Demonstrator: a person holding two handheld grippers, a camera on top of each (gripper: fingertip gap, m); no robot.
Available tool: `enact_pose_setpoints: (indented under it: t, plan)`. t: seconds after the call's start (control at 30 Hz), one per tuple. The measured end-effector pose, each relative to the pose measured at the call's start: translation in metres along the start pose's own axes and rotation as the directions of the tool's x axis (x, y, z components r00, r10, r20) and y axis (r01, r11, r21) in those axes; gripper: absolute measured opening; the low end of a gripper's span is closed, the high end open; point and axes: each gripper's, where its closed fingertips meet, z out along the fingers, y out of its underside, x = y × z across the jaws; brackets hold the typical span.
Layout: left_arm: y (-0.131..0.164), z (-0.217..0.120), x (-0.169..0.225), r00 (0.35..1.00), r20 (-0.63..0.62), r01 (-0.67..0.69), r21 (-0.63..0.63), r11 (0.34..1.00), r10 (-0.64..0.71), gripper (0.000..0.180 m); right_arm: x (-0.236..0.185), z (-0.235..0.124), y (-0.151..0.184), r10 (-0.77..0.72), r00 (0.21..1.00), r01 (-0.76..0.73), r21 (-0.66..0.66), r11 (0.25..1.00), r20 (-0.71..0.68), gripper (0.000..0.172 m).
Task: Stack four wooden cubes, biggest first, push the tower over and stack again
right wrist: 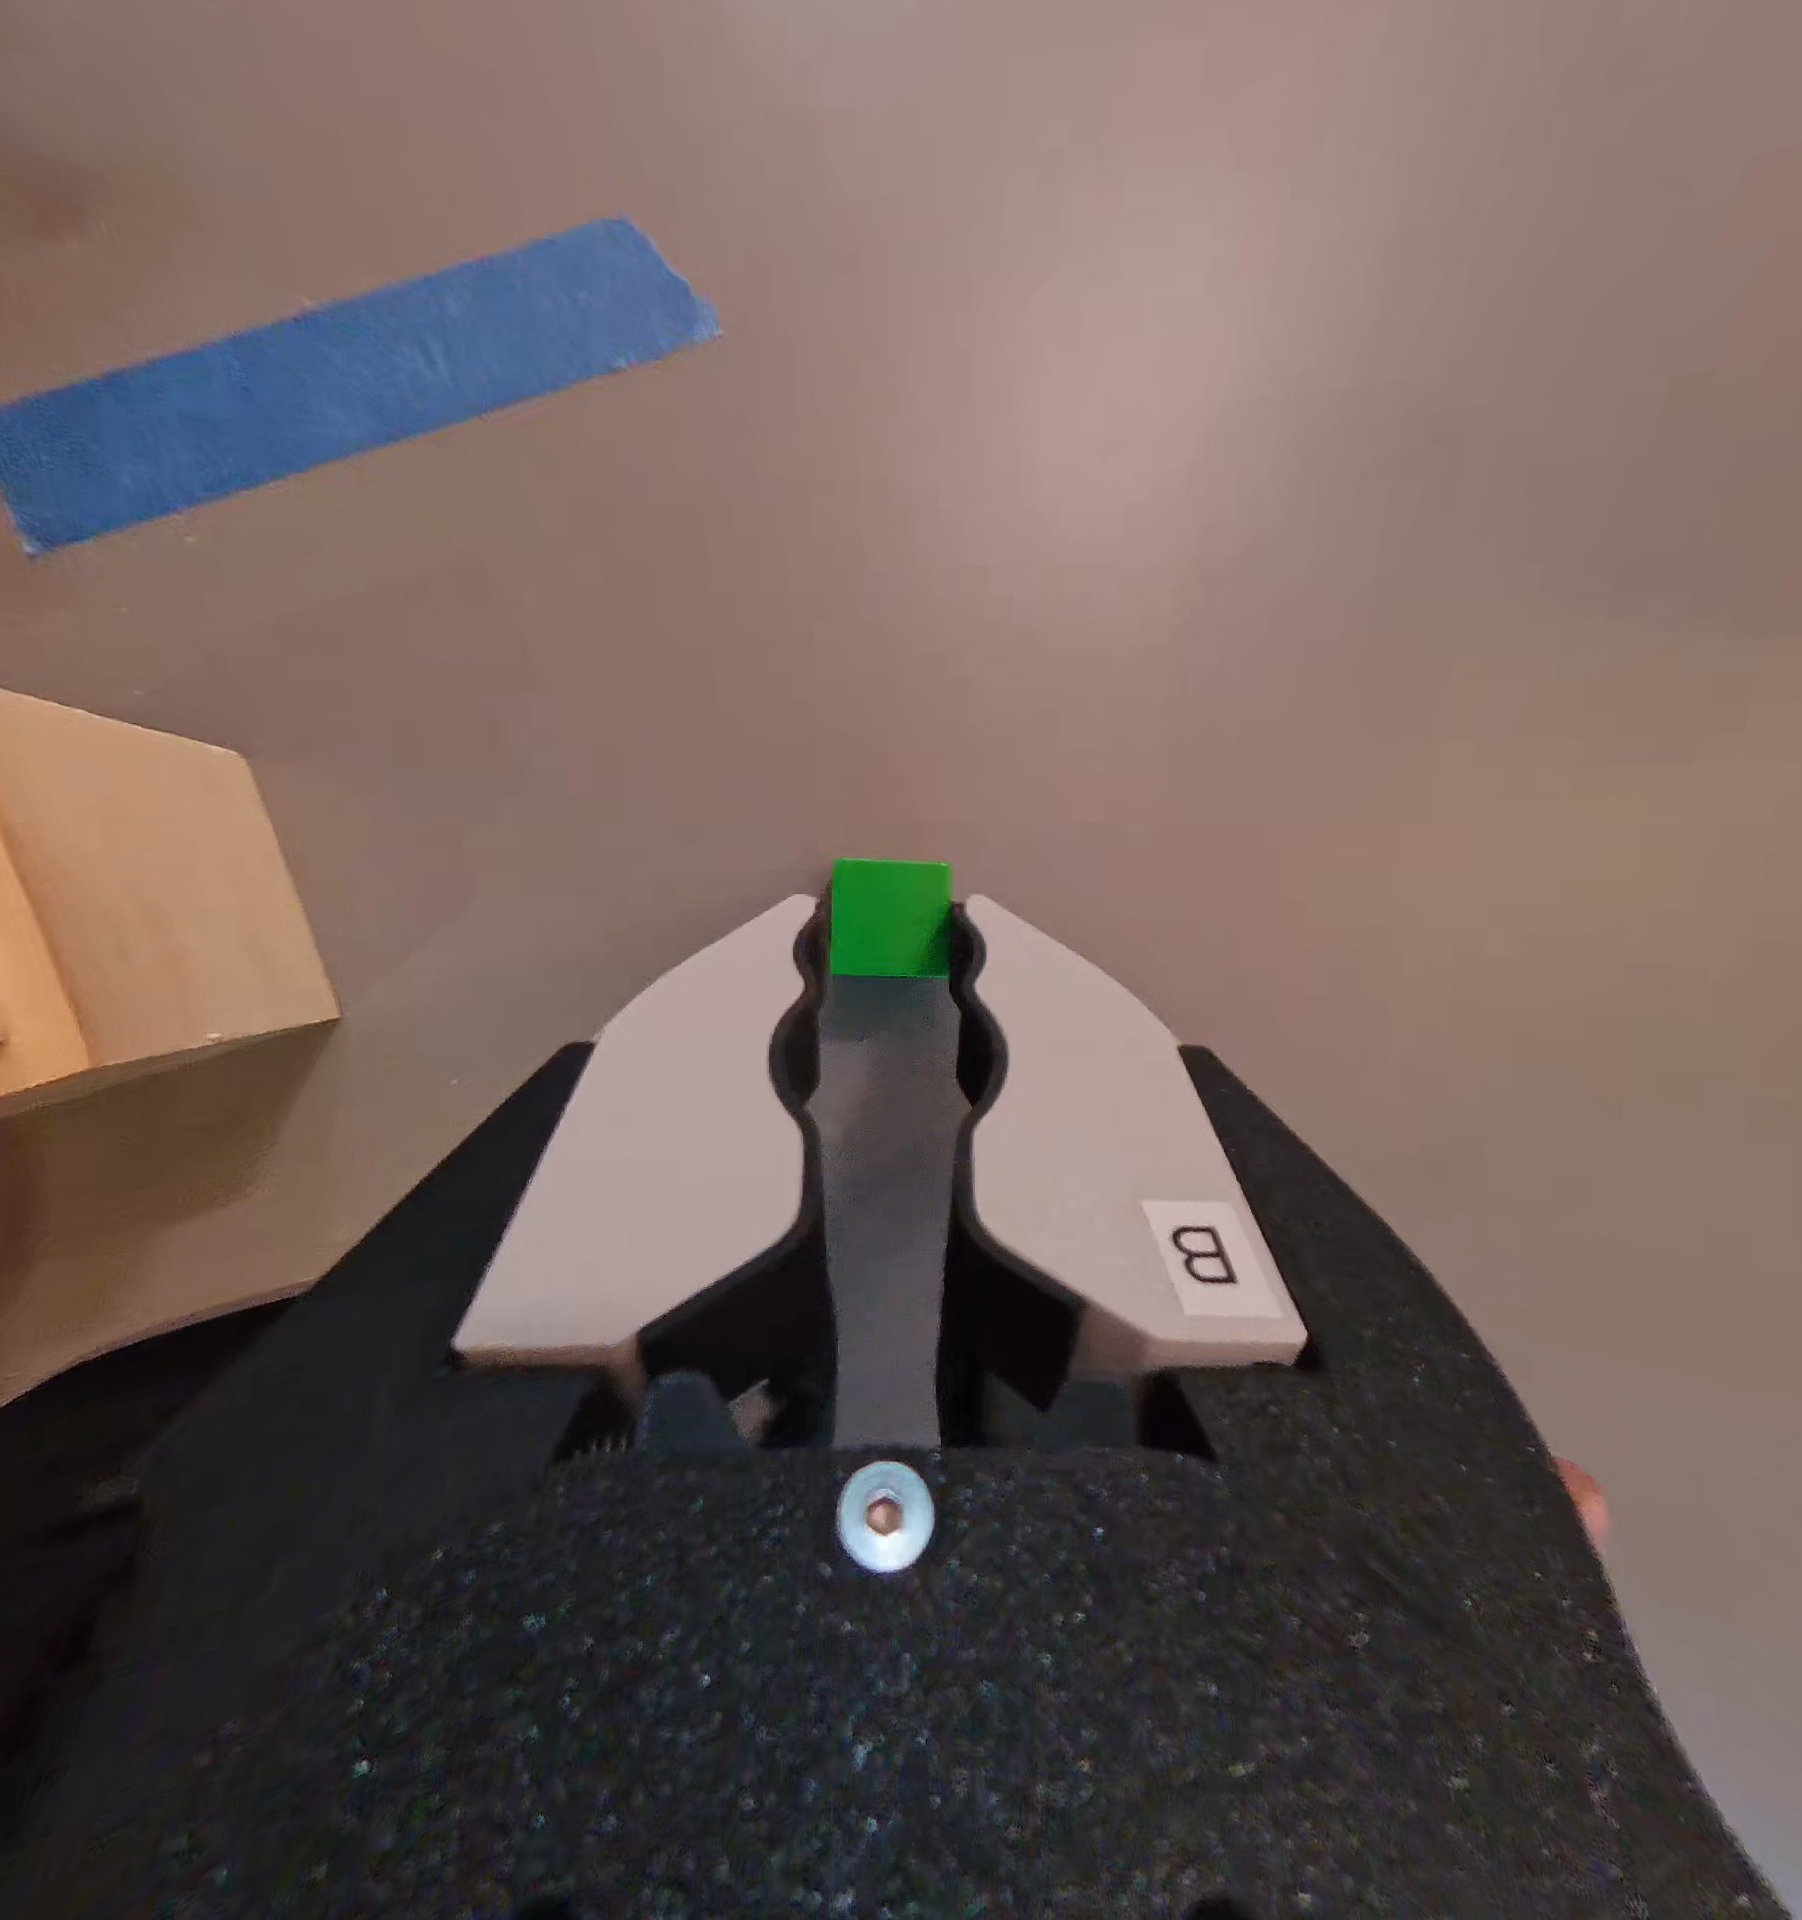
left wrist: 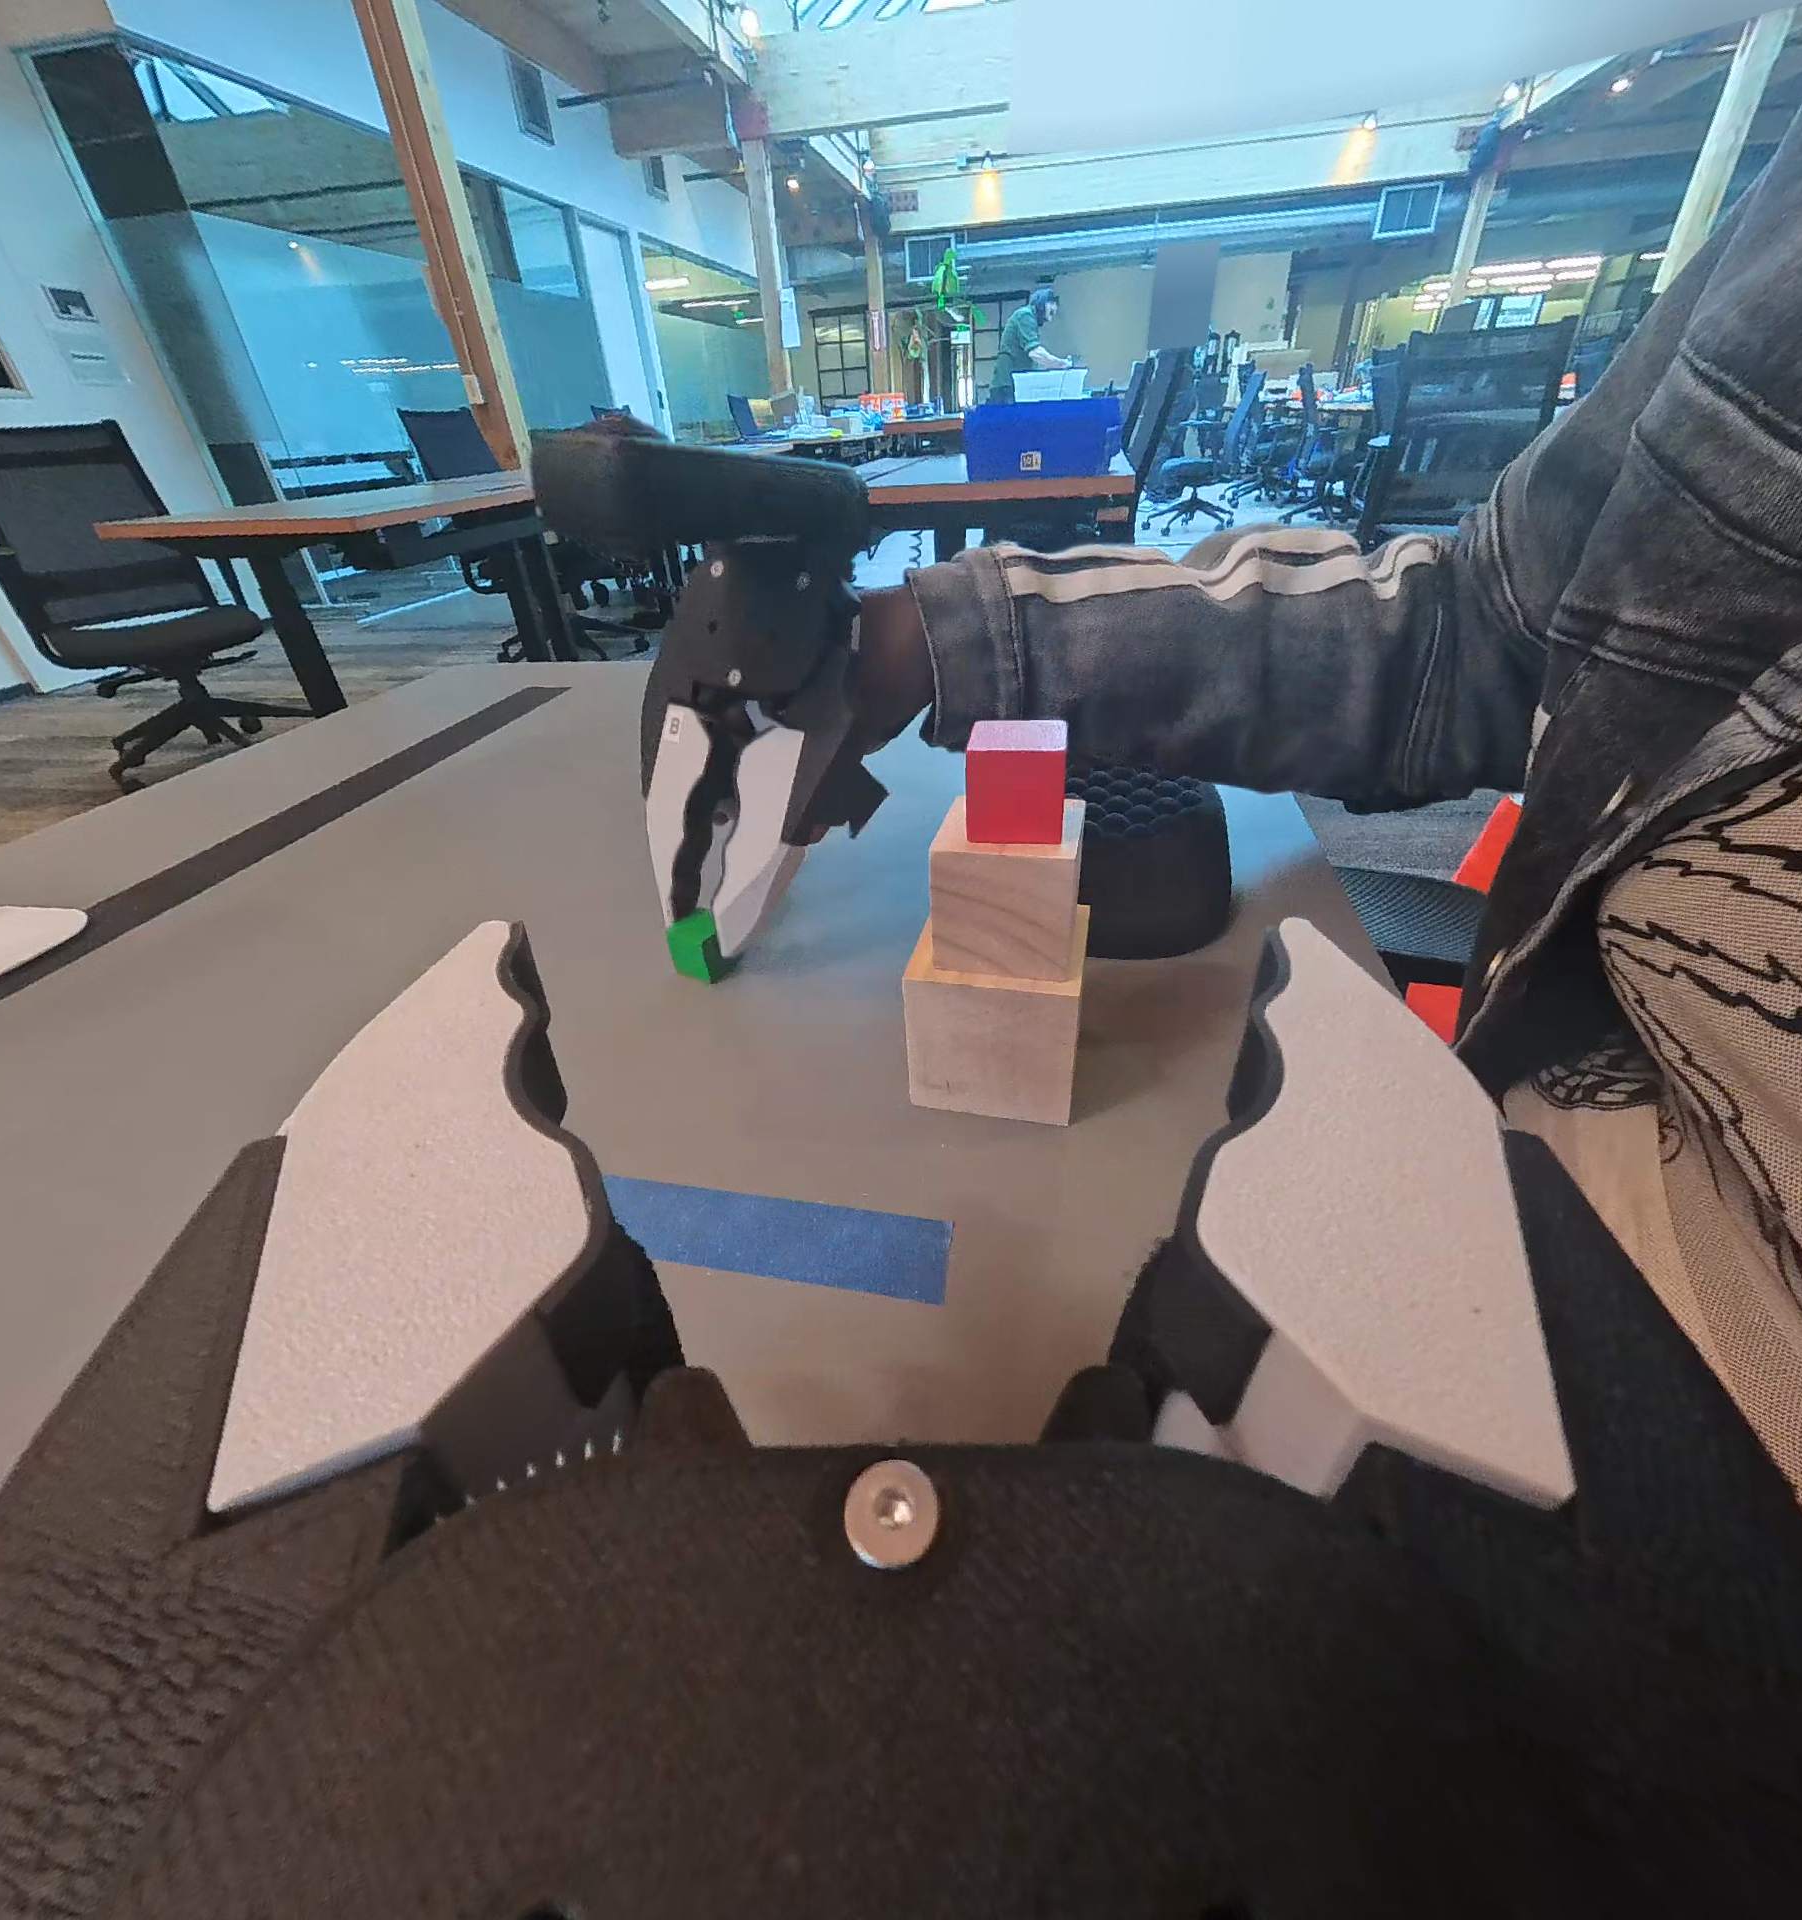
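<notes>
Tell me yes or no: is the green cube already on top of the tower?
No. The green cube sits on the table between the right gripper's fingertips, while the red cube tops the tower.

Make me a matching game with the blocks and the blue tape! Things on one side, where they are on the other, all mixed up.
Things:
1. red cube
2. green cube
3. biggest wooden cube
4. blue tape

Places:
A. bottom of the tower, on the table
B. stuck flat on the table
C. top of the tower
D. on the table, between the right gripper's fingertips

Pairs: 1-C, 2-D, 3-A, 4-B
</notes>
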Motion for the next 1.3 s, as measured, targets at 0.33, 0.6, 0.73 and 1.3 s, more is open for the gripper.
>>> enact_pose_setpoints:
  t: [0.33, 0.6, 0.73, 1.3]
  plan:
    - [0.001, 0.001, 0.001, 1.000, -0.002, -0.009, -0.009, 1.000, 0.009, 0.126, -0.091, -0.109, -0.073, -0.226, 0.957, 0.175, 0.261, 0.949, 0.180, 0.021]
    - [0.002, 0.001, 0.003, 1.000, -0.005, -0.017, -0.014, 1.000, 0.017, 0.126, -0.129, -0.113, -0.067, -0.294, 0.927, 0.260, 0.165, 0.951, 0.235, 0.021]
    - [0.002, 0.001, 0.002, 1.000, -0.005, -0.015, -0.013, 1.000, 0.015, 0.126, -0.129, -0.108, -0.064, -0.282, 0.929, 0.252, 0.151, 0.956, 0.238, 0.022]
    - [0.002, 0.001, 0.003, 1.000, -0.006, -0.014, -0.014, 1.000, 0.014, 0.126, -0.130, -0.114, -0.069, -0.288, 0.935, 0.252, 0.184, 0.950, 0.208, 0.040]
